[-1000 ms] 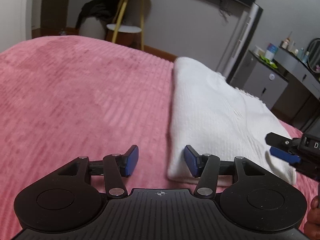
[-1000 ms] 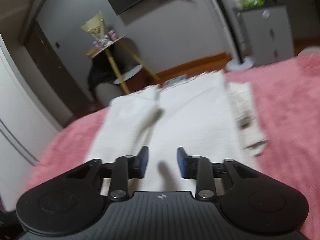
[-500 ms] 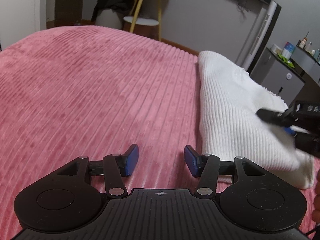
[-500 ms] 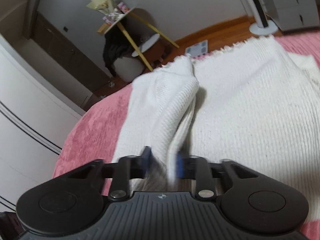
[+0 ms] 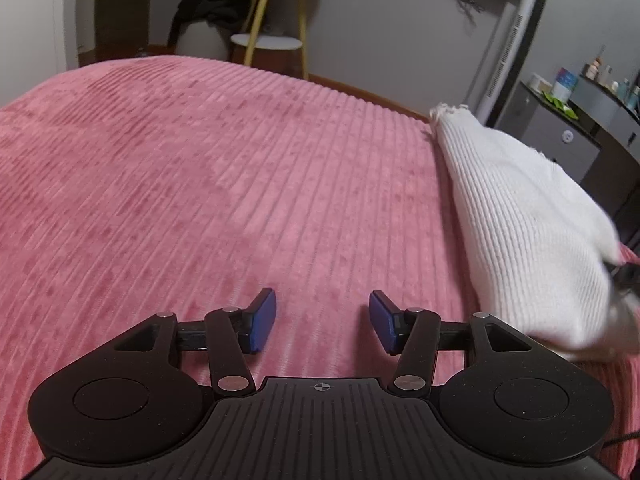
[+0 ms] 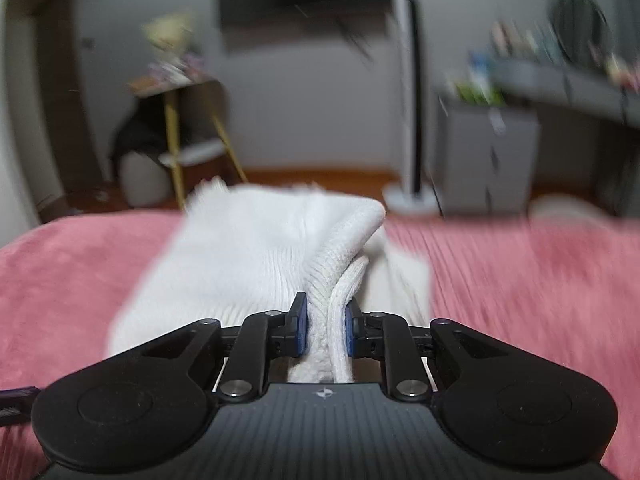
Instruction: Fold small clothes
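A white ribbed knit garment (image 5: 516, 224) lies folded on the pink bedspread (image 5: 200, 184), at the right of the left wrist view. My left gripper (image 5: 322, 322) is open and empty, low over the bedspread, to the left of the garment. My right gripper (image 6: 323, 330) is shut on the near edge of the white garment (image 6: 256, 256), with bunched layers of fabric between its blue pads and a fold raised above the bed. The right wrist view is blurred by motion.
Beyond the bed's far edge stand a yellow-legged side table (image 5: 276, 36) with dark clothes beside it, a tall white tower unit (image 5: 504, 48) and a grey cabinet and dresser (image 5: 560, 144) at the right. A dark screen hangs on the wall.
My right gripper closed on the garment's edge and lifted it. The left gripper drew back left, away from the garment, staying open.
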Motion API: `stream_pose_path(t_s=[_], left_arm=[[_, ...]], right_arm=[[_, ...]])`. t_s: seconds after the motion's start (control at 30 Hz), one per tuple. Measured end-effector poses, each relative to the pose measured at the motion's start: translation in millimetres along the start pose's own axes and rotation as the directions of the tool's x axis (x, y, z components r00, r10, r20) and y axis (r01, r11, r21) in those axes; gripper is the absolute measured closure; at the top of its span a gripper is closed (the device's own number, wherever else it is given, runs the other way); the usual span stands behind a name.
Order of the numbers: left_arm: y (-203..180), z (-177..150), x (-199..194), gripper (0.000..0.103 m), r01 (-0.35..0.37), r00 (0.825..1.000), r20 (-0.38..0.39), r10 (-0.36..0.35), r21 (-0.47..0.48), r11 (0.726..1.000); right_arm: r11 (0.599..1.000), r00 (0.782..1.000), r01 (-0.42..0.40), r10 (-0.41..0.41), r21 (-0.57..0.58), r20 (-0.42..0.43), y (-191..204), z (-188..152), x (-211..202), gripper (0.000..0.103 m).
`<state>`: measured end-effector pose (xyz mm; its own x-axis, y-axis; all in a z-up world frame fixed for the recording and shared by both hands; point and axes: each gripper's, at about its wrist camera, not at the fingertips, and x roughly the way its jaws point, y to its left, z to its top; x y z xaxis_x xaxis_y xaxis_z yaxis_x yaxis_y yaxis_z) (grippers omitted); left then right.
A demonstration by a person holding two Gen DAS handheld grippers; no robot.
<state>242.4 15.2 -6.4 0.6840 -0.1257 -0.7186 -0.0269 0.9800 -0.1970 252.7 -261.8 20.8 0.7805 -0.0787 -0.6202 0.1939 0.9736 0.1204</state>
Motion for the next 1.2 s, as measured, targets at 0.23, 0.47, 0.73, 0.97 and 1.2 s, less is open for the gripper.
stream_pose_path(t_s=[0.23,0.47,0.73,0.97,1.2], left_arm=[[-19,-3,-2,0.044,0.09,0.996,-0.003,-0.09,0.026,0.996],[-41,-10,4,0.043,0.044,0.999,-0.009,-0.043,0.119,0.992],[-40,-5,5,0.043,-0.029,1.0,0.006,0.028,0.112,0.993],[-43,-6,11,0.042,-0.07,0.998,-0.001,0.071,0.142,0.987],[-39,13,0,0.036,-0.022,1.0,0.02,0.02,0.096,0.995]], right_arm=[[0.919,0.973,-0.203,0.227,0.339,-0.034,-53,-15,-15,0.065],[0.868,0.933,-0.297,0.353,0.397,-0.075,-54,-35,-2,0.072],[0.967,0.985,-0.17,0.169,0.192,0.023,-35,-29,-15,0.091],[0.999,0.999,-0.048,0.048,0.026,0.006,-28,-41,-3,0.09],[0.995,0.995,-0.093,0.091,0.041,0.033,-35,-24,-19,0.069]])
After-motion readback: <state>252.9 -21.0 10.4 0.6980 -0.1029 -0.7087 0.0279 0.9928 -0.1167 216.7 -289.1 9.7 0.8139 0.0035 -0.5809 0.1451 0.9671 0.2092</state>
